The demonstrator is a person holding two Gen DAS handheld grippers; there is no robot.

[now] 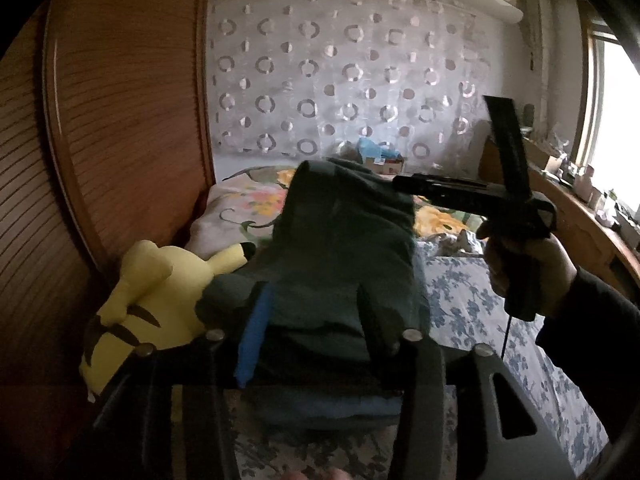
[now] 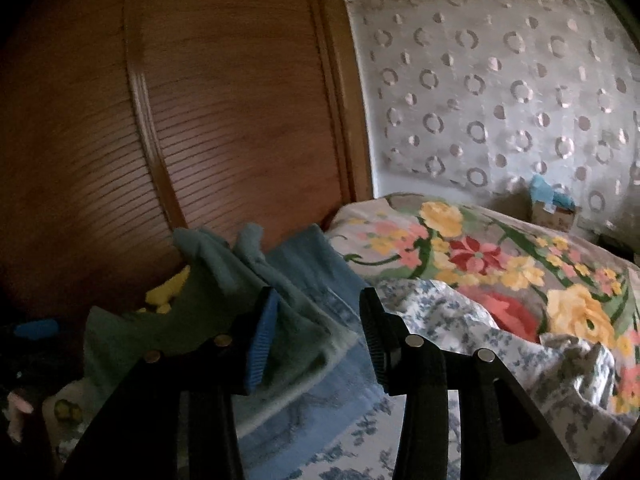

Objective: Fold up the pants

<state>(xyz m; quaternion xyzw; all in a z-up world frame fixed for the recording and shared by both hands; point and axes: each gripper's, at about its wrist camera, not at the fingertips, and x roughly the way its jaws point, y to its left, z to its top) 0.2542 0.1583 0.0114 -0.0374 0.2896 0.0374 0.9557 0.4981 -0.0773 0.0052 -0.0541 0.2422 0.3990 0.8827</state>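
The left claw (image 1: 312,344) sits nearest the lens, its two fingers spread, one blue-padded and one black, with the dark green pants (image 1: 344,248) lying between them; the pads stand off the cloth rather than pinching it. The pants are bunched in one heap on the bed (image 1: 472,304), rising in a hump beyond the fingertips and resting on a blue folded cloth (image 1: 328,406).

One yellow plush toy (image 1: 160,292) with dark stripes lies just left of the pants, against the wooden louvred wardrobe (image 1: 120,120).

In the same view a hand (image 1: 532,268) in a dark sleeve holds the right claw (image 1: 404,182) above the far end of the pants.

From the right wrist view, the right claw (image 2: 316,328) is likewise spread, its two fingers apart, with the edge of the pants (image 2: 224,304) and the blue cloth (image 2: 312,272) below the gap; nothing is pinched.

Two covers show on the bed: a blue-flowered sheet (image 2: 460,320) and a bright floral blanket (image 2: 500,256). One cardboard box (image 2: 554,214) stands by the circle-patterned curtain (image 2: 500,92).
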